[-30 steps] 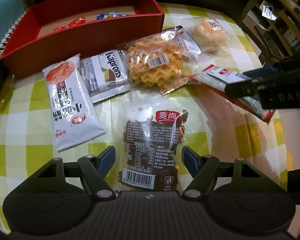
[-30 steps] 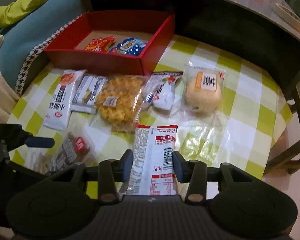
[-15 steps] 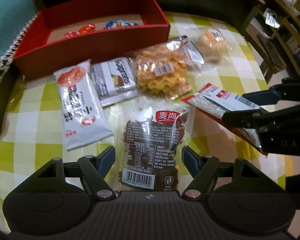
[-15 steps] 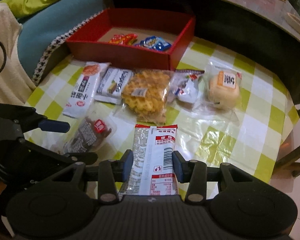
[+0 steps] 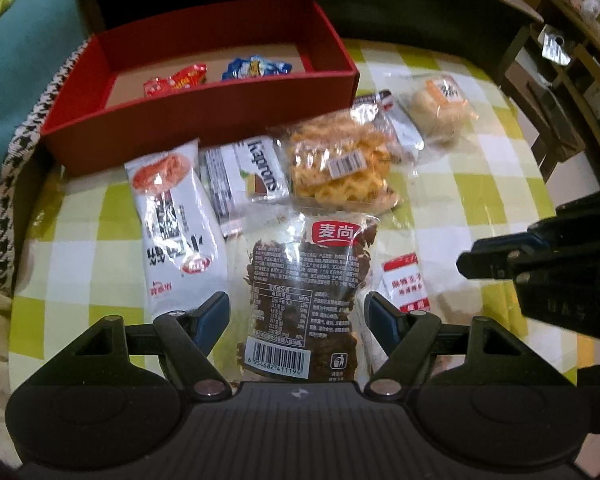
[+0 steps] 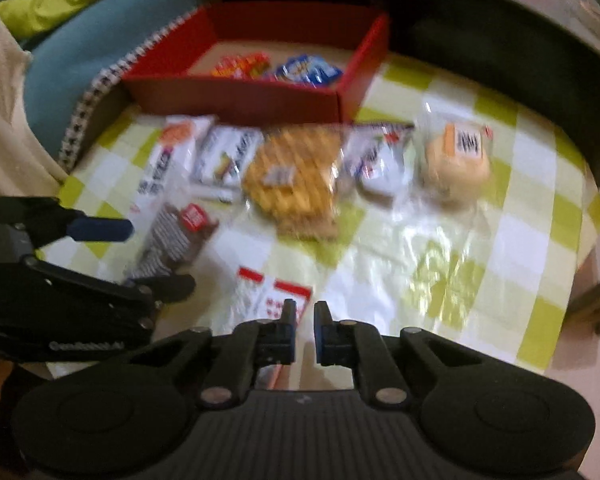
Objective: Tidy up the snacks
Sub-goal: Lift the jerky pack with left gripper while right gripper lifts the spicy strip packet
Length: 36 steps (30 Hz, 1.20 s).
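My left gripper (image 5: 296, 312) is shut on a clear packet of dark brown snacks (image 5: 304, 296) with a red label, held just above the tablecloth; the right wrist view shows the same packet (image 6: 172, 240) between the left gripper's fingers (image 6: 158, 254). My right gripper (image 6: 302, 312) is shut, with nothing between its pads. A red-and-white packet (image 6: 274, 300) lies flat on the cloth just ahead of it, also seen beside the brown packet (image 5: 404, 284). The red box (image 5: 204, 116) at the back holds red candies (image 5: 176, 80) and blue candies (image 5: 256, 68).
In a row before the box lie a long white packet (image 5: 172, 220), a Kaprons wafer (image 5: 252, 176), a waffle packet (image 5: 340, 164), a silver pouch (image 5: 388, 124) and a wrapped bun (image 5: 440, 108). The green-checked tablecloth (image 5: 80, 240) ends at a teal sofa on the left.
My right gripper has let go of the red-and-white packet, which now lies on the cloth, and its jaws have closed. My left gripper still holds the brown packet.
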Motion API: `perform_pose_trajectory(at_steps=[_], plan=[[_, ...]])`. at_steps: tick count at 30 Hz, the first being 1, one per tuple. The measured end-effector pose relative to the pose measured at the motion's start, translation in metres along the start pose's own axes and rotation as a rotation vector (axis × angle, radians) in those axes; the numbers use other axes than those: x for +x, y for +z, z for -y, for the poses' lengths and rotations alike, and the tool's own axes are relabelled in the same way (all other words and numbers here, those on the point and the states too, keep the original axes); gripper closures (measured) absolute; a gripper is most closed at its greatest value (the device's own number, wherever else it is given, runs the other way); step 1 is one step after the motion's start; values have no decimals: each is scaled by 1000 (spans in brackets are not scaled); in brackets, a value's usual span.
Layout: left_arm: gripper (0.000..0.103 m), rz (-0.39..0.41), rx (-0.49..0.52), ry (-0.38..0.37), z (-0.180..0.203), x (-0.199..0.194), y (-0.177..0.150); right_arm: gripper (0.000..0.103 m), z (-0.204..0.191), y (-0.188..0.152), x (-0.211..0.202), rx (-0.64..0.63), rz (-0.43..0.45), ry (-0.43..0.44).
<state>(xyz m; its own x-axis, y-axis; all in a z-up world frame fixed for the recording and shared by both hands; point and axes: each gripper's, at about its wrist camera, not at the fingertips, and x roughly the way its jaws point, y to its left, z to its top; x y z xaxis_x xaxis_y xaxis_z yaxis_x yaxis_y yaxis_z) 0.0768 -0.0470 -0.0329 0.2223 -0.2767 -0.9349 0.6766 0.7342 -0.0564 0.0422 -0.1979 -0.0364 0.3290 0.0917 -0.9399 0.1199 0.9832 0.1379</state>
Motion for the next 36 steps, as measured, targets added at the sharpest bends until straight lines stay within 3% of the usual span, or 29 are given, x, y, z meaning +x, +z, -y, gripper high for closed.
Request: perform_pose_trajectory(at_steps=[5, 13, 18, 22, 25, 30, 36], plan=[[23, -15, -21, 18, -9, 0, -4, 59, -18, -13, 15, 11, -62, 16], [23, -85, -7, 70, -19, 12, -18, 58, -53, -27, 43, 20, -138, 4], [22, -87, -32, 78, -29, 11, -21, 56, -69, -25, 50, -18, -92, -80], [21, -78, -44, 69, -33, 7, -20, 57, -59, -26, 46, 35, -84, -66], [21, -71, -43, 60, -33, 6, -19, 53, -53, -30, 45, 57, -83, -120], [21, -68, -44, 51, -34, 5, -20, 44, -54, -30, 51, 121, -127, -16], [20, -67, -76, 56, -44, 3, -22, 42, -68, -26, 53, 110, -120, -51]])
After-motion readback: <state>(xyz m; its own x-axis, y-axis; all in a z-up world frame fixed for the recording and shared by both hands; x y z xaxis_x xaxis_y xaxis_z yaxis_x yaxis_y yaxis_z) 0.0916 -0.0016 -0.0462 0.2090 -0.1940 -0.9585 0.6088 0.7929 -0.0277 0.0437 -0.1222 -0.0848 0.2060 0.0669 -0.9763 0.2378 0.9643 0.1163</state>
